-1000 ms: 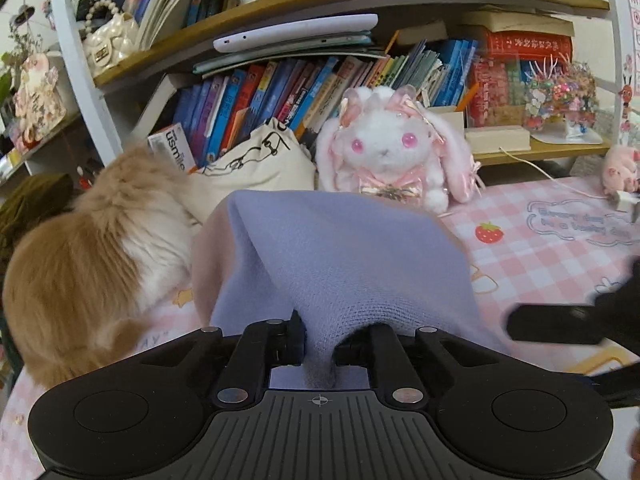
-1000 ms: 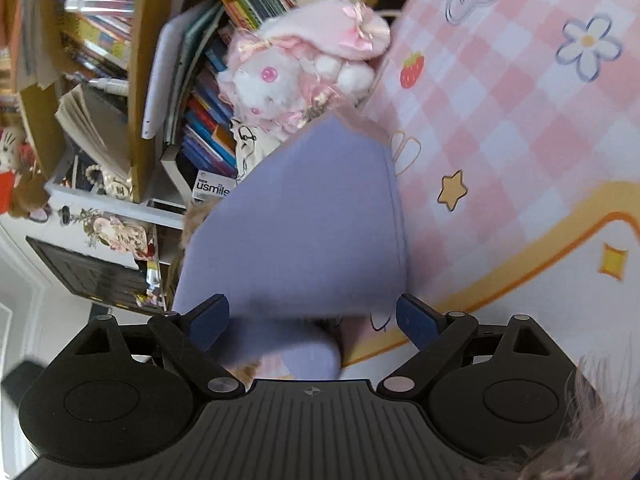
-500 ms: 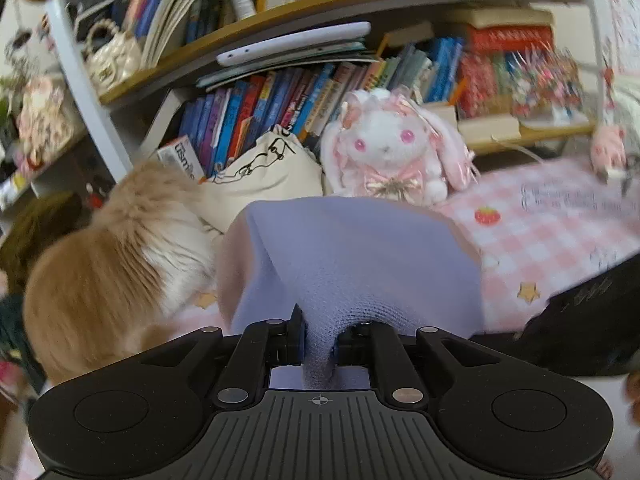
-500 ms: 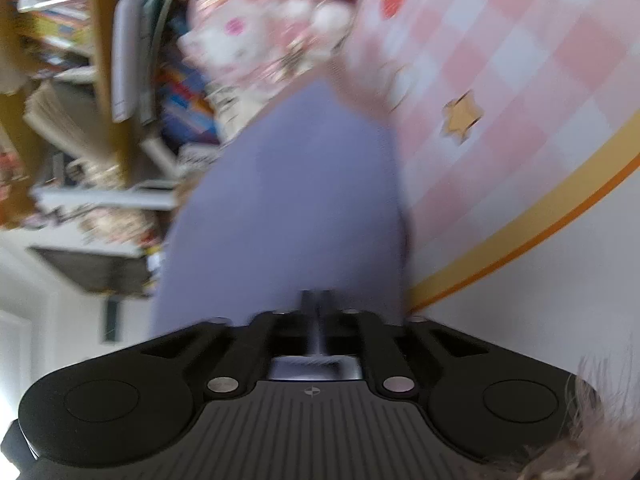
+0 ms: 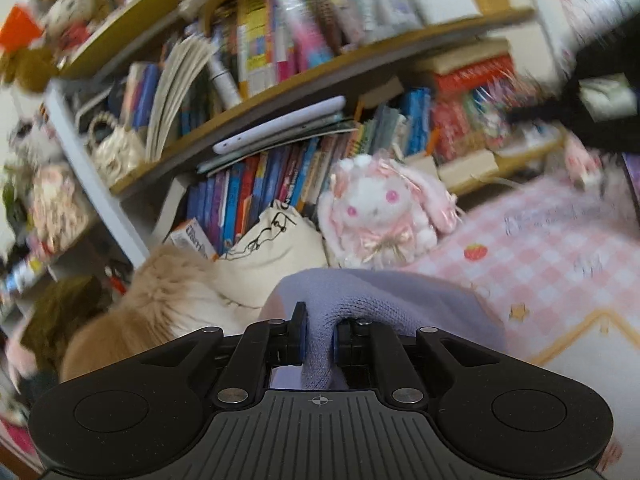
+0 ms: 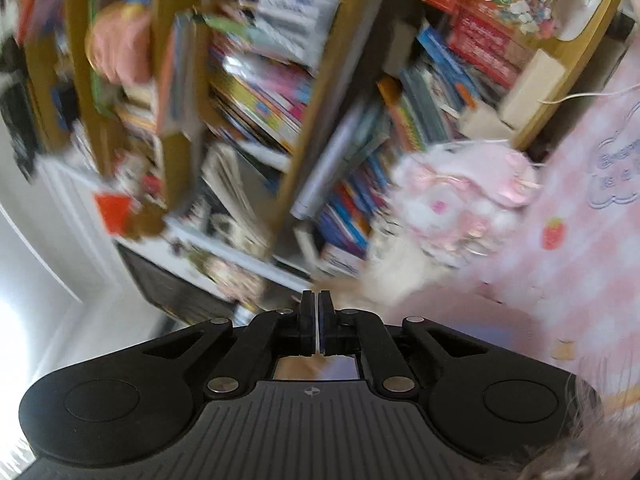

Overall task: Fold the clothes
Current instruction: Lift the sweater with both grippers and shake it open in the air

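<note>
The lavender knit garment [image 5: 400, 300] bulges up just ahead of my left gripper [image 5: 318, 332], which is shut on a fold of it; the cloth runs down between the fingers. My right gripper [image 6: 318, 312] is shut, its fingers pressed together with no cloth showing between the tips. In the right wrist view a blurred patch of the lavender garment [image 6: 460, 332] lies low, just right of the fingers. That gripper points level at the bookshelf. A dark blurred shape [image 5: 600, 92] high at the right of the left wrist view looks like the right gripper.
A fluffy ginger cat [image 5: 160, 304] sits close on the left of the garment. Behind it are a cream cloth bag [image 5: 272, 248] and a pink plush bunny [image 5: 380, 208] against the crowded bookshelf [image 5: 280, 92]. The pink checked mat [image 5: 540, 260] spreads right.
The right gripper went from open around the garment's edge to shut, then rose until its view faces the bookshelf. The left gripper lifted a little, still gripping the cloth.
</note>
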Demonstrator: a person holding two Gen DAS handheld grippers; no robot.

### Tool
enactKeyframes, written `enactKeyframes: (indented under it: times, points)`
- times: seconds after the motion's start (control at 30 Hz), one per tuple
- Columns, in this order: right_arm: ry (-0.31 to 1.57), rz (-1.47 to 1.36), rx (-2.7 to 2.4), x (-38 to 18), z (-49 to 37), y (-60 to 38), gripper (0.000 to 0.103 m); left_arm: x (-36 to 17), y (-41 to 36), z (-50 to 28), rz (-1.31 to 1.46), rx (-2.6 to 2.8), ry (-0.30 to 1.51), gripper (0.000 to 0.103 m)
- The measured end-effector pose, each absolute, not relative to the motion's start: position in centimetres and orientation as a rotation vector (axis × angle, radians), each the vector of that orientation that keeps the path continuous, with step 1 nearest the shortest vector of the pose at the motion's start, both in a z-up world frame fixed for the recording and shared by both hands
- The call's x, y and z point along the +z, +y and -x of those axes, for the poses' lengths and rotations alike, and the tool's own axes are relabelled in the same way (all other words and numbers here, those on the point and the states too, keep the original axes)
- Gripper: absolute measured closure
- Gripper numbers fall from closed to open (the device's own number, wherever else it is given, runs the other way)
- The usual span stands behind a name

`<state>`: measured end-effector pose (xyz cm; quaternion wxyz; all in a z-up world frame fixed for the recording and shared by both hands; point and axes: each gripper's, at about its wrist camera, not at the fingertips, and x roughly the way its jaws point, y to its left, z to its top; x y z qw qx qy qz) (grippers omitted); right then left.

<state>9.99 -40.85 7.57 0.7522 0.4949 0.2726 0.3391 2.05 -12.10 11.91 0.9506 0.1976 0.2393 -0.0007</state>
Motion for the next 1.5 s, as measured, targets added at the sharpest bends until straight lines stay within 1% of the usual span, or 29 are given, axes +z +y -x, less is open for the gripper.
enactKeyframes:
  times: [0.03,0.1,0.13,0.23,0.4,0.43,0.53,0.7,0.8,0.83,0.87,0.9,1.0,1.03,1.07,1.1,1.13,1.17,1.23,1.37,1.43,1.5]
  points:
    - [0.663,-1.121,0.736,6.2,-9.9,-40.6,0.095,12.2,-11.8,-2.5,-0.366,0.002,0.491,0.092]
    - [0.78,-1.187,0.703,3.1,-9.2,-39.6,0.068,12.6,-10.8,-3.4,-0.265,0.007,0.507,0.092]
    - [0.834,-1.203,0.679,1.6,-8.8,-39.0,0.05,12.6,-10.5,-3.6,-0.237,0.007,0.516,0.092]
    - [0.96,-1.228,0.637,-2.0,-7.7,-37.1,0.051,12.6,-9.8,-4.2,-0.2,0.005,0.538,0.092]
    - [1.045,-1.407,0.683,-6.5,-6.5,-34.5,0.05,12.4,-9.6,-4.6,-0.206,-0.001,0.56,0.092]
    - [1.061,-1.433,0.682,-6.9,-6.3,-34.1,0.05,12.4,-9.5,-4.6,-0.206,0.0,0.563,0.092]
    - [1.082,-1.438,0.705,-7.4,-6.6,-32.5,0.046,12.6,-9.3,-4.6,-0.198,0.005,0.572,0.092]
    - [1.086,-1.51,0.756,-8.2,-7.2,-30.7,0.044,13.2,-8.2,-4.5,-0.134,0.019,0.583,0.092]
    - [1.093,-1.586,0.764,-9.2,-6.8,-30.2,0.032,13.6,-7.2,-4.5,-0.082,0.025,0.589,0.092]
    - [1.095,-1.606,0.772,-9.4,-6.7,-30.0,0.023,13.6,-7.0,-4.4,-0.077,0.026,0.588,0.092]
    - [1.09,-1.624,0.783,-9.4,-6.7,-29.8,0.018,13.6,-6.9,-4.4,-0.073,0.028,0.588,0.091]
    - [1.08,-1.643,0.8,-9.4,-6.7,-29.6,0.018,13.5,-6.7,-4.4,-0.064,0.026,0.592,0.092]
    - [1.05,-1.664,0.822,-9.2,-6.6,-29.5,0.018,13.3,-6.6,-4.4,-0.083,0.034,0.603,0.091]
    - [1.038,-1.66,0.83,-9.0,-6.5,-29.6,0.024,13.2,-6.6,-4.3,-0.097,0.038,0.607,0.091]
    - [1.025,-1.641,0.838,-8.6,-6.4,-29.9,0.041,13.1,-6.6,-4.2,-0.116,0.044,0.604,0.091]
    - [1.01,-1.608,0.842,-8.2,-6.3,-30.2,0.053,13.1,-6.6,-4.1,-0.138,0.046,0.601,0.091]
    - [0.997,-1.575,0.846,-7.6,-6.2,-30.6,0.075,13.0,-6.5,-3.9,-0.16,0.048,0.598,0.092]
    - [0.982,-1.55,0.85,-7.2,-6.1,-31.0,0.087,12.9,-6.5,-3.8,-0.182,0.05,0.594,0.092]
    - [0.914,-1.564,0.871,-6.4,-5.8,-32.4,0.093,12.8,-6.4,-3.5,-0.226,0.053,0.587,0.092]
    - [0.714,-1.622,0.898,-3.6,-5.5,-35.9,0.095,11.9,-7.9,-1.7,-0.467,-0.002,0.528,0.093]
    - [0.599,-1.621,0.916,-0.8,-6.2,-37.6,0.095,11.9,-9.1,-0.5,-0.565,-0.061,0.48,0.093]
    - [0.466,-1.545,0.948,3.7,-7.3,-39.0,0.095,13.3,-10.5,1.2,-0.603,-0.13,0.388,0.094]
